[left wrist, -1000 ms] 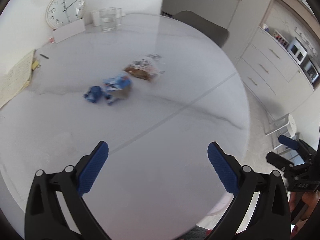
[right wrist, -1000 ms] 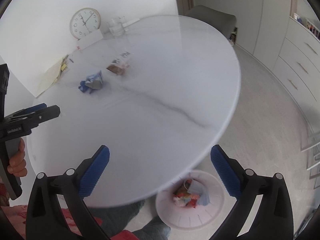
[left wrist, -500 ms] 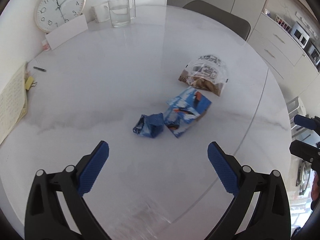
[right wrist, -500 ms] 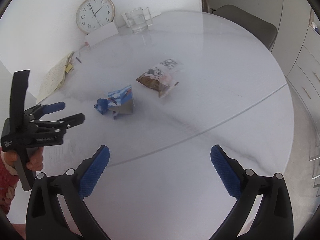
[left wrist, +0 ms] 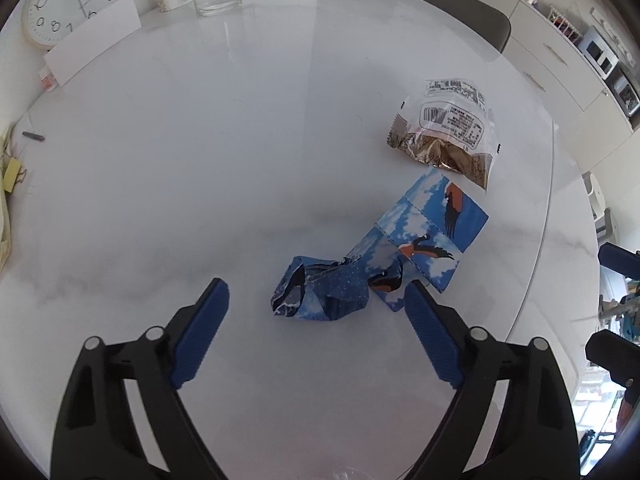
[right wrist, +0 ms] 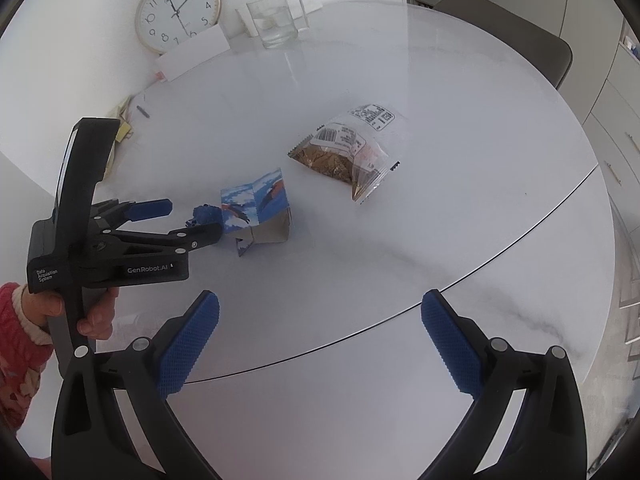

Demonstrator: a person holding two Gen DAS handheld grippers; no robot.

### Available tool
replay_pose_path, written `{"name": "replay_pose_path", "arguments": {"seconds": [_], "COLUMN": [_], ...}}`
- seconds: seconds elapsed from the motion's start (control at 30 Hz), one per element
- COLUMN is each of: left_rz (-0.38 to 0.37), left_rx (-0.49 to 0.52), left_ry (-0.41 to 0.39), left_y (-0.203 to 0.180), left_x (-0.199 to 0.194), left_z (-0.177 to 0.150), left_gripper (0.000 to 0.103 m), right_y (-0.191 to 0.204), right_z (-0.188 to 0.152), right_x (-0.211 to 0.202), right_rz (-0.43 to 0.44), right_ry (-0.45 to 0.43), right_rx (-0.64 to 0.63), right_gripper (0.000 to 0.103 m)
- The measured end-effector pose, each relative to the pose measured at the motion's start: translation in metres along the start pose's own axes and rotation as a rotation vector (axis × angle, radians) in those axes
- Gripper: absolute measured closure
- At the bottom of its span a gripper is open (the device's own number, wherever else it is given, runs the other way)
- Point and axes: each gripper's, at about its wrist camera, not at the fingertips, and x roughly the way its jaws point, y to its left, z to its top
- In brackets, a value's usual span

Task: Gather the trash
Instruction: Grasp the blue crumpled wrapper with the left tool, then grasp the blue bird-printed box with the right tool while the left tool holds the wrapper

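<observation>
A: While the left tongs [left wrist: 316, 312] hang low over the round white marble worktop [left wrist: 200, 160], what lies about them?

B: A crumpled blue foil wrapper [left wrist: 320, 292] sits between their blue pads, untouched. Touching it on the right is a flattened blue carton printed with birds [left wrist: 424, 240]. Just beyond that lies a clear plastic snack bag with brown crumbs [left wrist: 448, 132]. Nothing blocks the way to the wrapper.

A: And farther off?

B: A round gold-rimmed wall clock [right wrist: 178, 12], a white card [right wrist: 192, 56] propped before it and a clear glass jug [right wrist: 276, 20] stand at the far edge. Yellow papers [right wrist: 120, 124] and a small dark pen [right wrist: 142, 112] lie at the left edge.

A: What differs from a second ago?

B: Both views sat much farther back then, with the trash small and distant. The left tongs have just been narrowing, though they are apart, with the wrapper in the gap. The right tongs [right wrist: 320, 332] gape wide and empty.

A: Room to move?

B: Bare marble spreads left of the wrapper and under the right tongs. A dark seam [right wrist: 440, 292] crosses the worktop there. The rim curves near on the right.
</observation>
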Motion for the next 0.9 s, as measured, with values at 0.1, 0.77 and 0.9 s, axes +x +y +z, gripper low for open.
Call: {"name": "replay_pose_path", "arguments": {"seconds": [0.1,0.77,0.9], "left_rz": [-0.012,-0.063,-0.065], "left_rx": [0.008,-0.060,-0.108], "left_ry": [0.055,0.005,-0.036], "left_y": [-0.002,0.009,0.012], "left_x": [0.012,-0.017,-0.045], "left_z": [0.003,-0.003,-0.014], "left_gripper": [0.039,0.062,0.062], "right_y": [-0.002,0.007,0.022], "right_z": [-0.001,0.010,0.020], "right_x": [0.001,0.009,0.011], "right_rz": [-0.009,0.030,0.070], "right_ry": [0.003,0.022,0.056], "right_rx": [0.000,-0.073,-0.254], "right_gripper": [0.003,0.003,0.003]}}
